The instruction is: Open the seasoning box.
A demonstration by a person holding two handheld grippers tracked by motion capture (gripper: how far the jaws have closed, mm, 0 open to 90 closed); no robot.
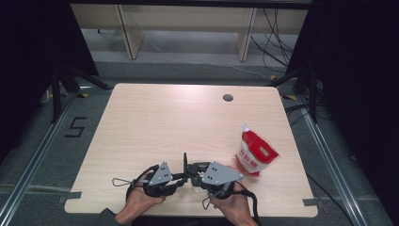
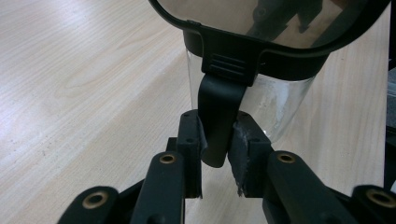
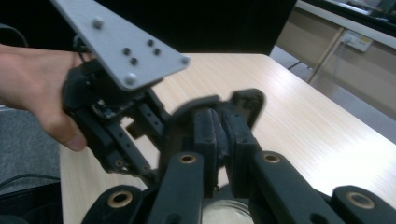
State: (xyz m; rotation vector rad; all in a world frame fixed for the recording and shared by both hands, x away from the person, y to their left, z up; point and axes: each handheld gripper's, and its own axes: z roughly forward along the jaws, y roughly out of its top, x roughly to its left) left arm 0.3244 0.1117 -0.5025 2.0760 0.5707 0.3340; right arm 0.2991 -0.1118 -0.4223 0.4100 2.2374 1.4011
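At the lower centre of the high view, both tools meet over a clear jar [image 2: 247, 100] standing on the desk [image 1: 164, 122]. The left hand-held gripper [image 2: 217, 144] is clamped on the black latch tab [image 2: 217, 121] hanging from the jar's lid [image 2: 261, 42]. The right hand-held gripper [image 3: 219, 135] has its pads nearly together on a dark edge, apparently the lid. The lid looks tilted, so opening seems under way. The red pouch [image 1: 255, 153] stands untouched at the right; filling appears left to do.
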